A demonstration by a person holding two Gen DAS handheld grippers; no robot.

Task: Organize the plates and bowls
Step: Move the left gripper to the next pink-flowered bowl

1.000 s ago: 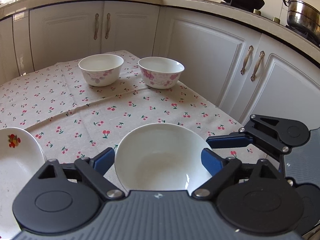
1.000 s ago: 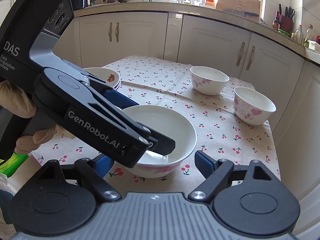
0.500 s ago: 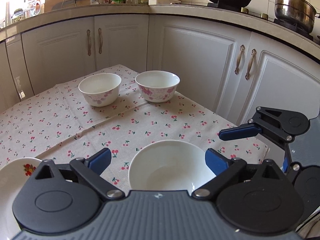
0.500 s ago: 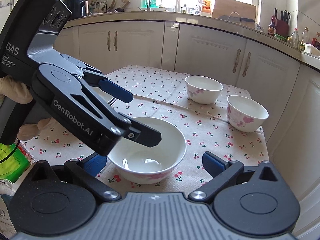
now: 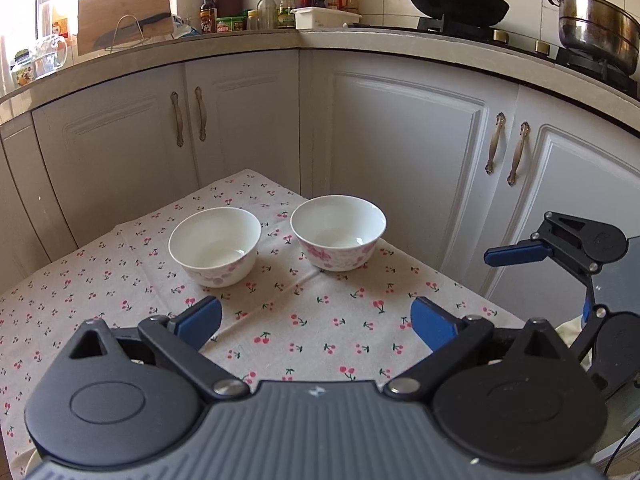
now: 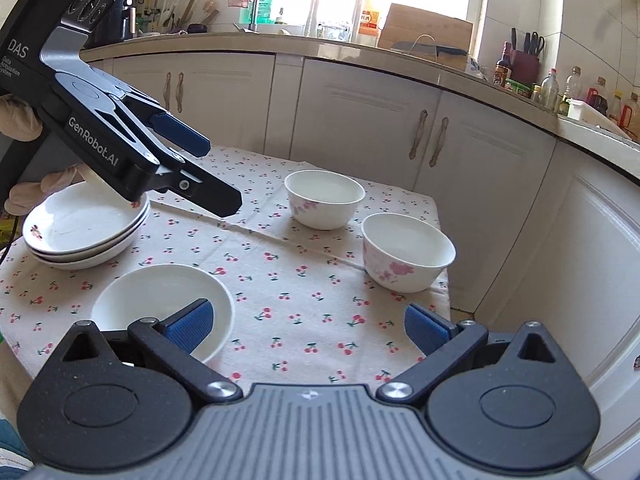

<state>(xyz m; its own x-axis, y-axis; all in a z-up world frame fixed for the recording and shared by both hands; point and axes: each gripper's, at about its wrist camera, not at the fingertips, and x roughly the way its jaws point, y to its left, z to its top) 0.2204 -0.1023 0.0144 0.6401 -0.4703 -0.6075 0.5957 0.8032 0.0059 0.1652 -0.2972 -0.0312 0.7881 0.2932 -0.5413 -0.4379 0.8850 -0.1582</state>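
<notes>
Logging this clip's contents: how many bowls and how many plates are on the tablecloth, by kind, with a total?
Bowls: 3 (near bowl, far bowl, right bowl)
Plates: 3, as far as the rims show, in one stack
Total: 6

White word "GenRobot.AI" on black side of left gripper (image 6: 192,168), seen from right wrist camera. White letters "DAS" on black body of same gripper, higher up by top left corner. Three tiny lines under "DAS": "Data Acquisition System", small but readable. Bottles (image 6: 504,68) on worktop (image 6: 400,56) at back have labels, too small to read. Left wrist camera: bottle labels too small to read as well.
</notes>
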